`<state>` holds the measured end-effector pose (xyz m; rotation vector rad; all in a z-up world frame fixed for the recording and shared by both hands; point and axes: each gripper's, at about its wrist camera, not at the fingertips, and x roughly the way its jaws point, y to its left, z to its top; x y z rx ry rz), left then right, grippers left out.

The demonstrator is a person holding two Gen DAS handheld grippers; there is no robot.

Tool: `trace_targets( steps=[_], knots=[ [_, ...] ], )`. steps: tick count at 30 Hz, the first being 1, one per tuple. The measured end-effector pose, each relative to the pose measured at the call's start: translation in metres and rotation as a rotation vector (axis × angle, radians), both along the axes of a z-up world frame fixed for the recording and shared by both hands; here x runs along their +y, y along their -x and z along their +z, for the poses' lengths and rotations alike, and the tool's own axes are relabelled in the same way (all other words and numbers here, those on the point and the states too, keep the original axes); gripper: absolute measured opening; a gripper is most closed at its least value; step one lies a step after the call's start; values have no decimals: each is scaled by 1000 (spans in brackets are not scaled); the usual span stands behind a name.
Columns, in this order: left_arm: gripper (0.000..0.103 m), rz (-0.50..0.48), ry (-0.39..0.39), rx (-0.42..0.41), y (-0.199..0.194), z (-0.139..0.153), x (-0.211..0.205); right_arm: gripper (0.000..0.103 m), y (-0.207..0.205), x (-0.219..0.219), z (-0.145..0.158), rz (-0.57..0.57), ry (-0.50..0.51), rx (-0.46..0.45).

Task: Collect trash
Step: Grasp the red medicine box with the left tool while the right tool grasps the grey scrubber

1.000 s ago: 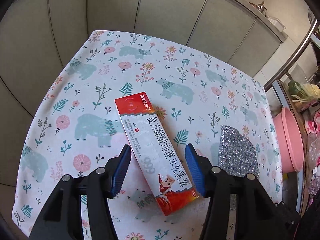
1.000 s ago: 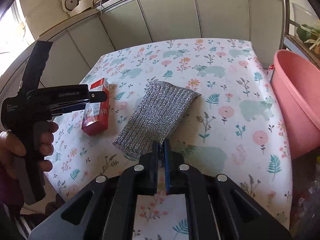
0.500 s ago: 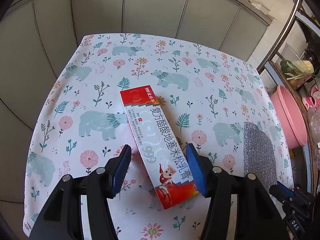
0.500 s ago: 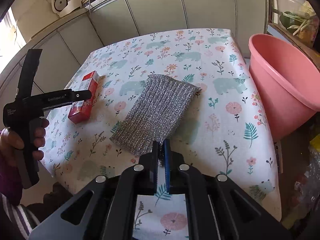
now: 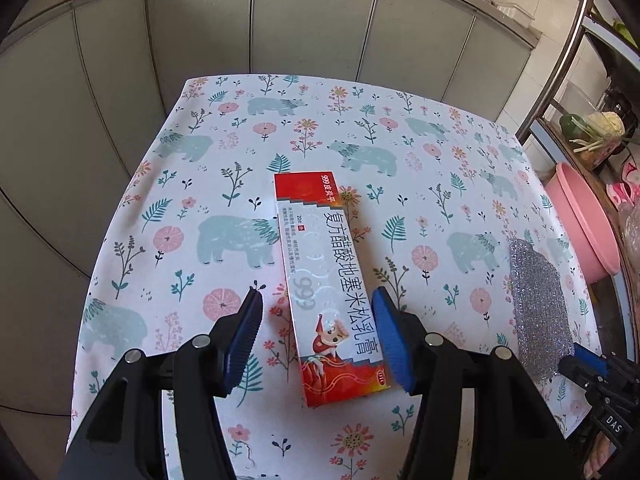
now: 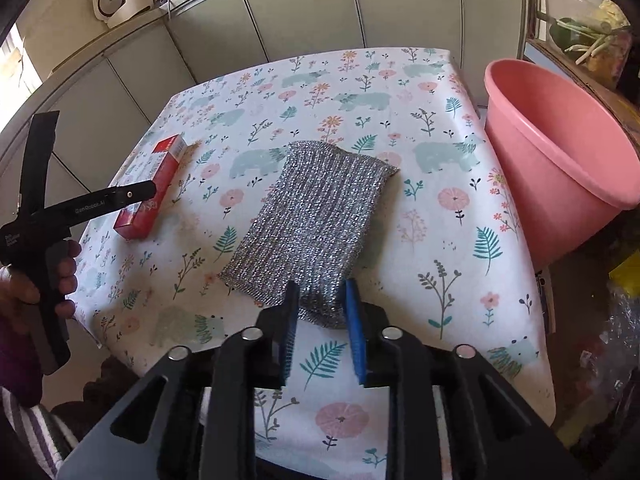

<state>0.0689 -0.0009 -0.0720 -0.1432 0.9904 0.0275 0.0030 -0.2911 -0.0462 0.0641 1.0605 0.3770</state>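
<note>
A red and white ointment box [image 5: 330, 280] lies flat on the flowered table. My left gripper [image 5: 318, 300] stands open over it, one blue pad on each side of the box's near half, neither pressing. The same box [image 6: 152, 188] shows at the left of the right wrist view, with the left gripper [image 6: 132, 194] reaching over it. A silver scouring cloth [image 6: 316, 224] lies mid-table. My right gripper [image 6: 321, 294] is opening its jaws; the cloth's near edge sits between the blue pads, which do not press on it. The cloth [image 5: 538, 304] also appears at the right of the left wrist view.
A pink plastic basin [image 6: 560, 148] stands off the table's right edge, also visible as the basin [image 5: 580, 220]. Grey cabinet doors [image 5: 312, 24] run behind the table. A rack with vegetables [image 6: 584, 36] stands at the far right. A hand [image 6: 60, 276] grips the left tool.
The right gripper's jaws, shut before, now stand apart around the cloth's near edge. The left gripper rolled and shifted, so the box now runs nearly straight between its pads.
</note>
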Motion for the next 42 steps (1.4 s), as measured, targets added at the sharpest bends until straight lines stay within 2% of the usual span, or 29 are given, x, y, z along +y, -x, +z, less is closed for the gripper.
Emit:
trace_targets(
  steps=[3,9,16,19,21,22,30,33,35,42],
  knots=[
    [56,-6,-1,-7,1,-1,0,40,1,2,4,0,-2,-12],
    [56,-15,-16,-6,4,-7,1,40,-11,3,-2,-36,26,-7],
    [56,-3,-18,-17,8,-8,9,40,-18,9,-6,-44,53,-42],
    [56,6,-21,-18,9,-7,11,27,-15,13,-5,-35,75,-65],
    [56,12,-19,-19,10,-7,14,12,-13,13,-3,-30,83,-81],
    [56,16,-20,-19,11,-7,14,9,-12,11,-1,-30,79,-87],
    [55,32,-34,-24,13,-7,15,6,0,7,24,-13,16,-189],
    [50,39,-28,-25,15,-6,16,6,3,7,36,-4,-1,-230],
    [43,39,-28,-34,17,-4,18,6,5,7,43,3,-8,-252],
    [38,28,-25,-113,24,13,15,6,9,4,59,14,-33,-307]
  ],
)
